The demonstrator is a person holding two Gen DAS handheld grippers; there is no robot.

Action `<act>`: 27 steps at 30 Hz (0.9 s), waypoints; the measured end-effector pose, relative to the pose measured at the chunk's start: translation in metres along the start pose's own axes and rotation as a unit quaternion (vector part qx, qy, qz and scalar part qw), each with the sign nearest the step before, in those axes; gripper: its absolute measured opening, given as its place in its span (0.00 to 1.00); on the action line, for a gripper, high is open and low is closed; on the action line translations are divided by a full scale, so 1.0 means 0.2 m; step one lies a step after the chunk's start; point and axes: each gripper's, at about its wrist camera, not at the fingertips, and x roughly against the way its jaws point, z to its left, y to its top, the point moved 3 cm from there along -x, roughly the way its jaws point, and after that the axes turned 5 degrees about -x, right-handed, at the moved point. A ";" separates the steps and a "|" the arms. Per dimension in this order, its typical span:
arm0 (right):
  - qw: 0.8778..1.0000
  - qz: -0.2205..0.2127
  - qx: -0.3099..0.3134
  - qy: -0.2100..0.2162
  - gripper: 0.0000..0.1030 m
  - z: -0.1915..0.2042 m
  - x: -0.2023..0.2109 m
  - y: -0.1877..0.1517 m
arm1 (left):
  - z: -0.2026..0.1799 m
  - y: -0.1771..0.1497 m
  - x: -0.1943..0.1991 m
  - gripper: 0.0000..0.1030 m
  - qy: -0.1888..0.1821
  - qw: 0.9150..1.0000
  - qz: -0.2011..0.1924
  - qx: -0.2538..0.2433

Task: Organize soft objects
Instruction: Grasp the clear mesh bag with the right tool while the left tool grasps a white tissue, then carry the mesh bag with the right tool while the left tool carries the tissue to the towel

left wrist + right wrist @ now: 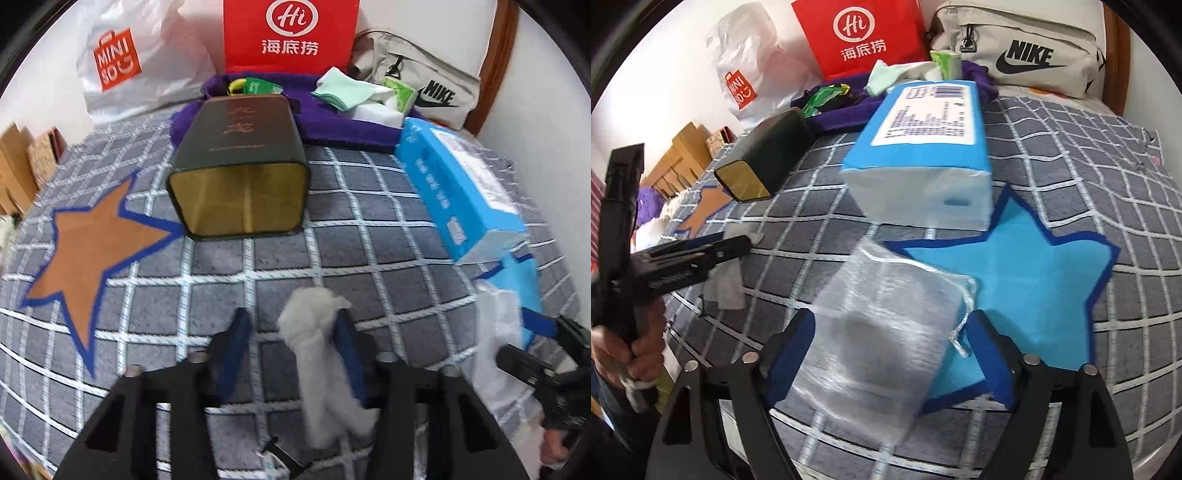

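Your left gripper [291, 325] has a white tissue [321, 354] between its jaws at lower centre; whether the pads pinch it cannot be told. Your right gripper [890, 332] is spread around a translucent mesh pouch [882, 325] lying on the checked bedspread [1071, 147], overlapping the blue star [1034, 280].

A home bedroom: checked bedspread [332, 229], wooden bed frame [498, 62] at its far edge, shopping bags [122, 62] and a backpack [1027, 48] against the wall.
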 end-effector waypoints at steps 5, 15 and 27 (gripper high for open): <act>1.000 -0.001 -0.016 -0.003 1.00 0.07 -0.05 0.01 | 0.07 0.00 0.01 0.22 -0.012 1.000 -0.007 0.020; 0.993 -0.032 0.045 -0.108 0.83 0.18 -0.11 -0.02 | 0.09 -0.02 0.04 0.22 -0.063 0.997 -0.013 0.046; 0.995 -0.026 0.052 -0.079 0.06 0.16 -0.02 -0.01 | 0.13 0.00 0.16 0.21 -0.071 0.995 -0.036 0.062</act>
